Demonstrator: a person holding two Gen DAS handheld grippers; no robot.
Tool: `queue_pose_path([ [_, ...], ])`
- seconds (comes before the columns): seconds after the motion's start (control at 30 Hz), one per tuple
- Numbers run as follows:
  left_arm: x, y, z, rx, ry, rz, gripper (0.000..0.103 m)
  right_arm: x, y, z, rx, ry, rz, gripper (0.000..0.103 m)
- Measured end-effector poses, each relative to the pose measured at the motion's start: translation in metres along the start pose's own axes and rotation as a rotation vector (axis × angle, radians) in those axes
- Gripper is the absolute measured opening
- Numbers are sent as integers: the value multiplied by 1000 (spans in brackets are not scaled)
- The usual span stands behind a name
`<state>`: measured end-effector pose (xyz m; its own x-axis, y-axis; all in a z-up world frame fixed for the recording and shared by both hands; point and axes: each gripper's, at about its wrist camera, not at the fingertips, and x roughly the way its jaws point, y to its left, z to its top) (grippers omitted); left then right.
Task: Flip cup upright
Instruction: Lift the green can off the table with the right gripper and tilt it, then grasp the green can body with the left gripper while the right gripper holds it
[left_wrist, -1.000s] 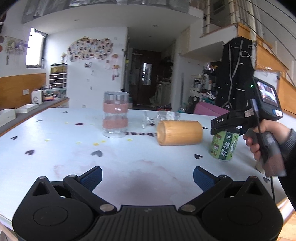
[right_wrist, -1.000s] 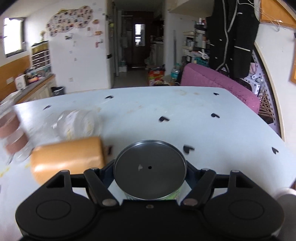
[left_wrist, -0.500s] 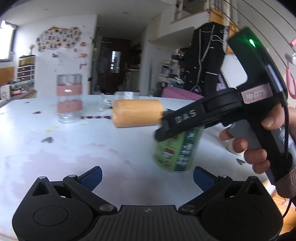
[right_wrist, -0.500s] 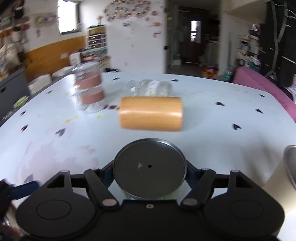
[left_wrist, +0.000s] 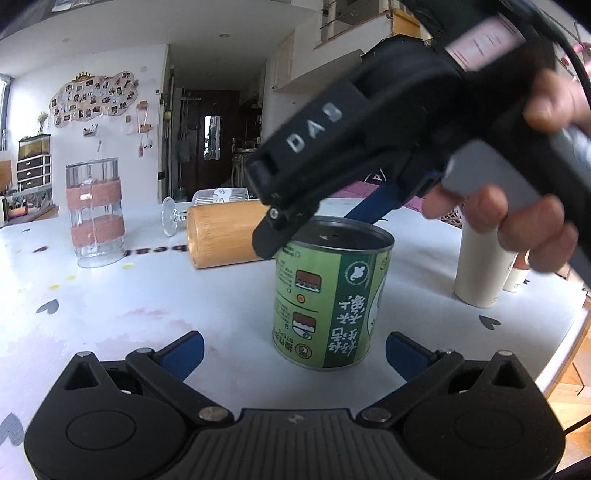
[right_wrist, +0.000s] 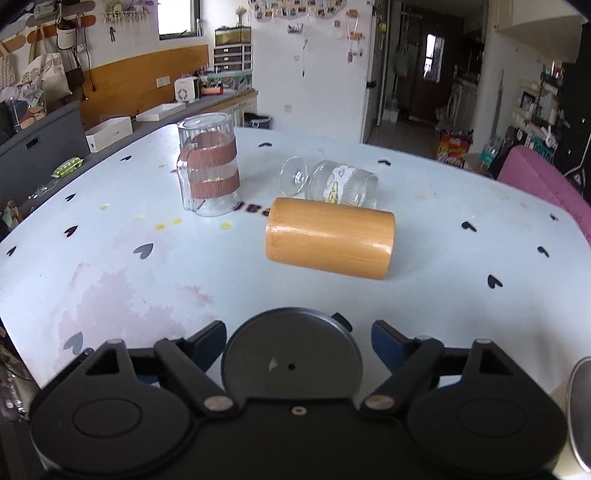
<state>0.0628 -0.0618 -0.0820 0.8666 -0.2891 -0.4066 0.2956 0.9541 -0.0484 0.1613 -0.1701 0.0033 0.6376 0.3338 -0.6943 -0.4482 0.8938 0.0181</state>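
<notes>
the right gripper (right_wrist: 293, 341), jaws apart around the green can (left_wrist: 328, 295), should be lifted clear before the bamboo cup (right_wrist: 328, 238) lying ahead is grasped; the left gripper (left_wrist: 293, 349) is held open.

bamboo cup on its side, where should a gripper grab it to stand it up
Probably across the round body of the bamboo cup near its middle, coming from above. It lies flat on the table, long axis left to right, so both curved flanks are free; the stemmed glass lies close behind.
</notes>
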Motion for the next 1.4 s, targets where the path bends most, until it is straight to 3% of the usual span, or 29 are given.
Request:
queue_pose_path([
  [0.1, 1, -4, 0, 8, -3, 5, 103, 6, -4, 8, 28, 60, 38, 75],
  [0.3, 8, 0, 0, 2, 3, 29, 103, 9, 2, 12, -2, 81, 33, 75],
  [0.5, 12, 13, 1, -57, 26, 32, 103, -7, 8, 1, -51, 46, 26, 75],
  [0.7, 2, 15, -3, -25, 20, 97, 103, -27, 9, -18, -82, 0, 23, 75],
  [0.87, -22, 32, -3, -86, 52, -5, 103, -40, 1, -37, -59, -24, 36, 75],
  [1.0, -34, 48, 3, -161, 90, -37, 103, -47, -4, -54, -36, -39, 43, 75],
  [1.1, -33, 59, 11, -255, 139, -67, 99, -49, -9, -67, -19, -30, 37, 75],
  [1.27, -18, 66, 28, -430, 180, -187, 94, -41, -11, -87, -18, 5, 18, 74],
  [1.4, 2, 63, 40, -573, 261, -300, 90, -44, -9, -93, -21, -33, 4, 74],
])
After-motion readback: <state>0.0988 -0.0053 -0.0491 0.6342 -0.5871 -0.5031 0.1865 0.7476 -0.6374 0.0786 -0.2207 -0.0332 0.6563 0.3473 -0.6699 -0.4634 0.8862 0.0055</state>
